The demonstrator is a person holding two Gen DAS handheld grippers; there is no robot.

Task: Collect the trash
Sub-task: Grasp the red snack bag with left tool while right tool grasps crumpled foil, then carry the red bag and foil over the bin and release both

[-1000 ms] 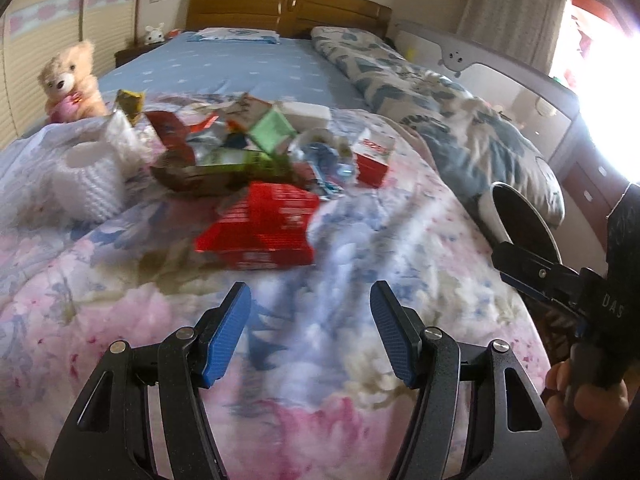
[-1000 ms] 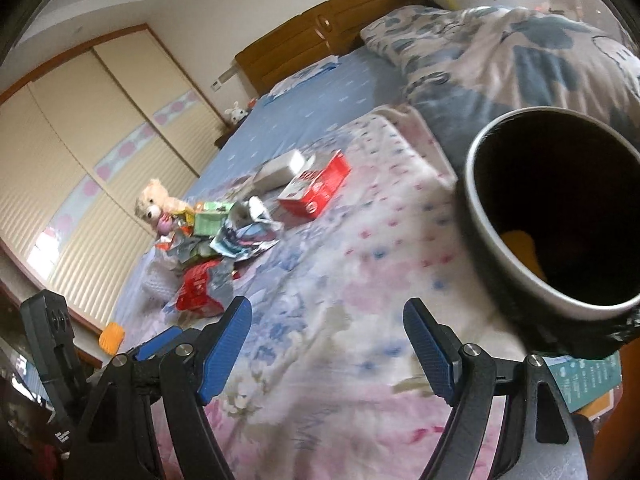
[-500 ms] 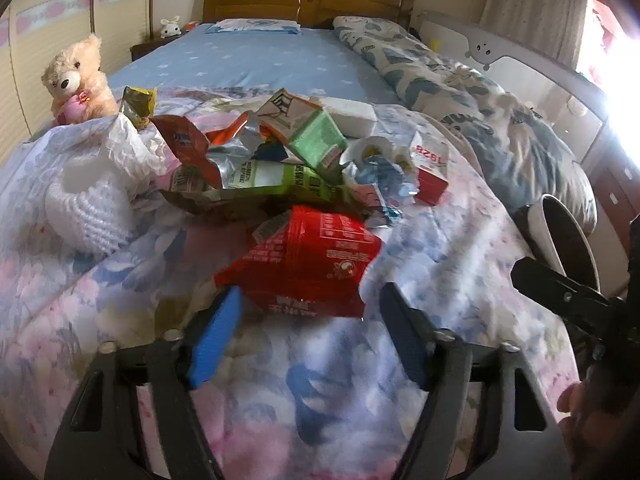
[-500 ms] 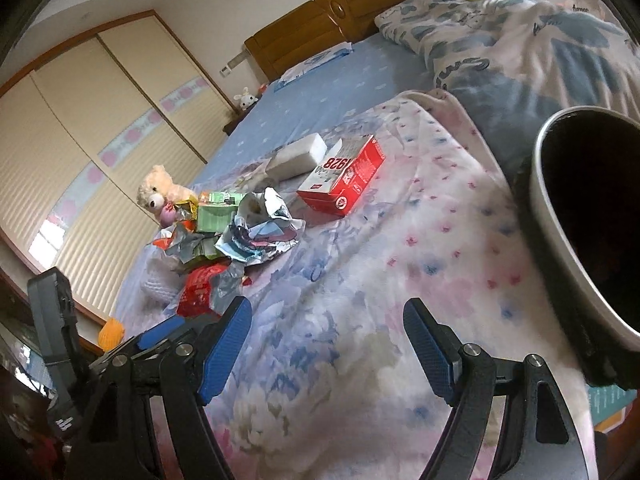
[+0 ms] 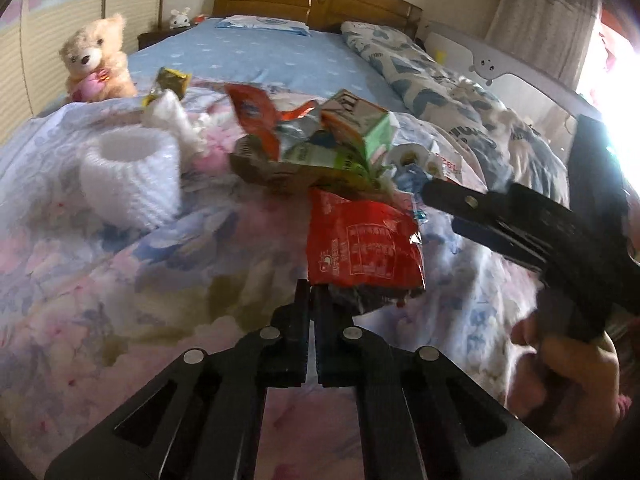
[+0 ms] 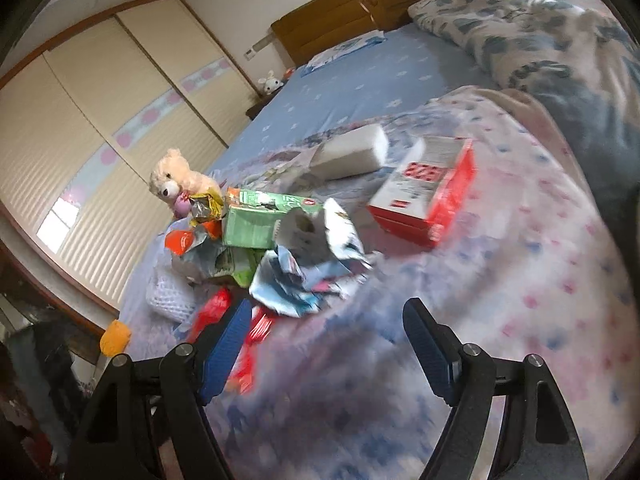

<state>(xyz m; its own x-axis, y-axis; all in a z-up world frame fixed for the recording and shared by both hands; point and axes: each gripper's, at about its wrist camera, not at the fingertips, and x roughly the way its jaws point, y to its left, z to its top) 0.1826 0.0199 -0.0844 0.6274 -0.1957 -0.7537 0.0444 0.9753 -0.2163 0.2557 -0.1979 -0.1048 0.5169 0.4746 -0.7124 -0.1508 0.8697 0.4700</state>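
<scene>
A pile of trash lies on the flowered quilt (image 5: 80, 280): a red wrapper (image 5: 360, 244), a green carton (image 5: 360, 128), a crumpled blue-and-white wrapper (image 6: 304, 280) and a red-and-white box (image 6: 424, 192). My left gripper (image 5: 312, 292) is shut, its tips pinching the near left corner of the red wrapper. My right gripper (image 6: 328, 312) stands open over the quilt just short of the blue-and-white wrapper, with nothing between its fingers. Its left finger (image 6: 228, 340) partly hides the red wrapper (image 6: 216, 308). The left wrist view shows the right gripper's body to the right of the pile, held by a hand (image 5: 568, 372).
A teddy bear (image 5: 96, 60) sits at the bed's left edge. A white foam net sleeve (image 5: 132, 176) lies left of the pile and a white block (image 6: 352, 152) behind it. A folded patterned duvet (image 5: 440, 92) runs along the right side, before a wooden headboard (image 5: 312, 0).
My left gripper moved forward to the red wrapper and its jaws closed on its near corner. My right gripper swung left toward the pile; the dark bin dropped out of its view.
</scene>
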